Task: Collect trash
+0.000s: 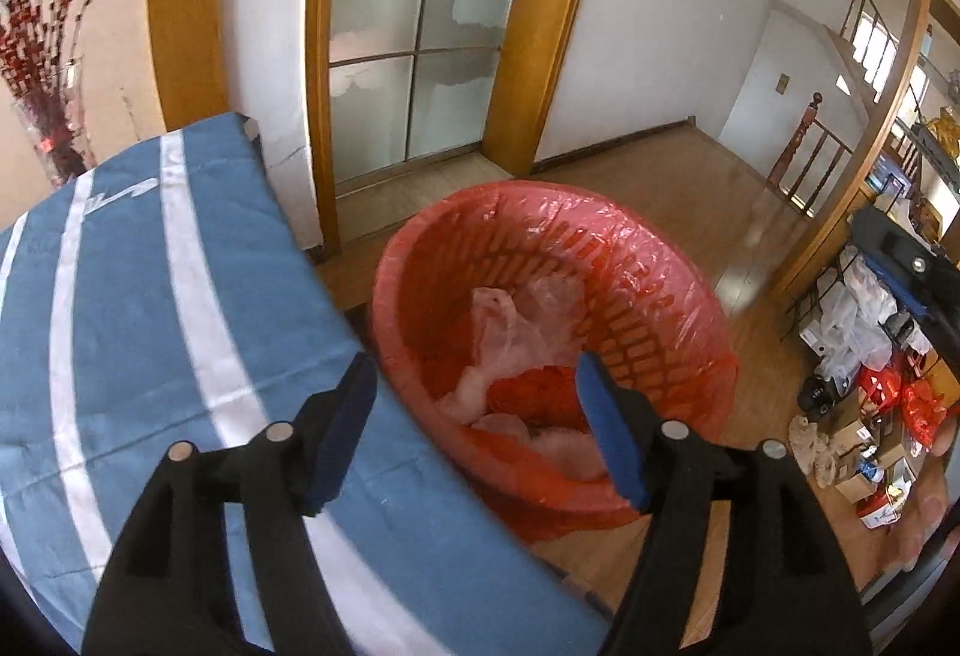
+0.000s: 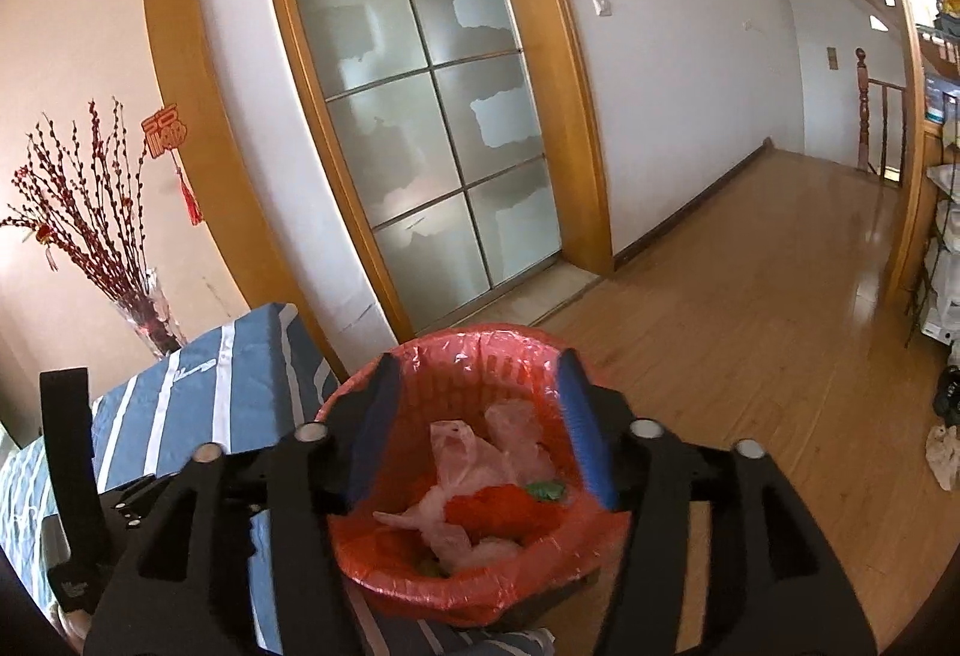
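Observation:
A red slatted trash basket (image 1: 630, 296) lined with a red plastic bag stands on the wood floor beside a table under a blue, white-striped cloth (image 1: 150, 296). Inside lie crumpled clear plastic bags (image 1: 510, 320), red scraps (image 2: 492, 506) and a small green piece (image 2: 545, 489). My left gripper (image 1: 474, 428) hangs open over the table's corner and the basket's near rim, nothing between its blue pads. My right gripper (image 2: 480, 422) is open too, above the basket (image 2: 456, 350), with the trash lying below its pads and nothing held.
A frosted glass door in a wood frame (image 1: 420, 26) stands behind the basket. A vase of red branches (image 2: 108, 236) sits at the table's far end. Boxes, bags and a shelf (image 1: 870, 356) clutter the floor at the right. A stair railing (image 2: 870, 116) is far back.

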Demonstrator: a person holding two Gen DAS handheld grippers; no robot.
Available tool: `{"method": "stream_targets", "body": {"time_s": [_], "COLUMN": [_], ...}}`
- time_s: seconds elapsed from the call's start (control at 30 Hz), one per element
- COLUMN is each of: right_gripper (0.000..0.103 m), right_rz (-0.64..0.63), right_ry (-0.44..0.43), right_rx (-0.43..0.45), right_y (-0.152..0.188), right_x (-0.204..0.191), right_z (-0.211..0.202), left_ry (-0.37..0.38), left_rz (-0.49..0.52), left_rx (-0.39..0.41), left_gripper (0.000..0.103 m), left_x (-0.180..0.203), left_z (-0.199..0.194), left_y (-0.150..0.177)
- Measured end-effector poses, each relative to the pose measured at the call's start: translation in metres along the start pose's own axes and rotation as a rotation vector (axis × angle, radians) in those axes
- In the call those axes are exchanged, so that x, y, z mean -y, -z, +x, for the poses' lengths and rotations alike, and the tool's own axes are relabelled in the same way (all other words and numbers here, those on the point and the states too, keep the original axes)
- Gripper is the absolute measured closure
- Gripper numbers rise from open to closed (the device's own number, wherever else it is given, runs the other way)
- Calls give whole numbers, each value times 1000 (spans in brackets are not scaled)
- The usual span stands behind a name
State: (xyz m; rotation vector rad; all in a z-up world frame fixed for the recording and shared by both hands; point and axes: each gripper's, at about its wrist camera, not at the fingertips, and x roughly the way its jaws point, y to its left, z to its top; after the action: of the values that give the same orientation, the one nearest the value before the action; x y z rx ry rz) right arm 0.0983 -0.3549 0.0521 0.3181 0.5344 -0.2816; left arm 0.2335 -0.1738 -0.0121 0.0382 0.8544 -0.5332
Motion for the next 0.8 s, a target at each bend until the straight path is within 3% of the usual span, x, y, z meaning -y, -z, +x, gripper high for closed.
{"method": "stream_targets", "body": {"time_s": [0.13,0.23,0.4,0.8], "right_gripper": [20,10,10,8], "right_rz": [-6,-40,-114,-219], "right_ry": [-10,-5,17,131], "right_rx": [27,33,65,82], "right_y": [5,13,32,81], "right_x": [-5,-15,-39,-77], "right_z": [-22,-34,-57,-89], "left_ry": [-30,-96,-207,-318], "left_rz": [-3,8,-15,-162], "left_rx": [52,126,198,307], "left_gripper": [24,16,5,4], "left_x": [-12,-20,-35,-60], "left_z": [-31,-64,-107,-180], "left_y": [15,34,68,117]}}
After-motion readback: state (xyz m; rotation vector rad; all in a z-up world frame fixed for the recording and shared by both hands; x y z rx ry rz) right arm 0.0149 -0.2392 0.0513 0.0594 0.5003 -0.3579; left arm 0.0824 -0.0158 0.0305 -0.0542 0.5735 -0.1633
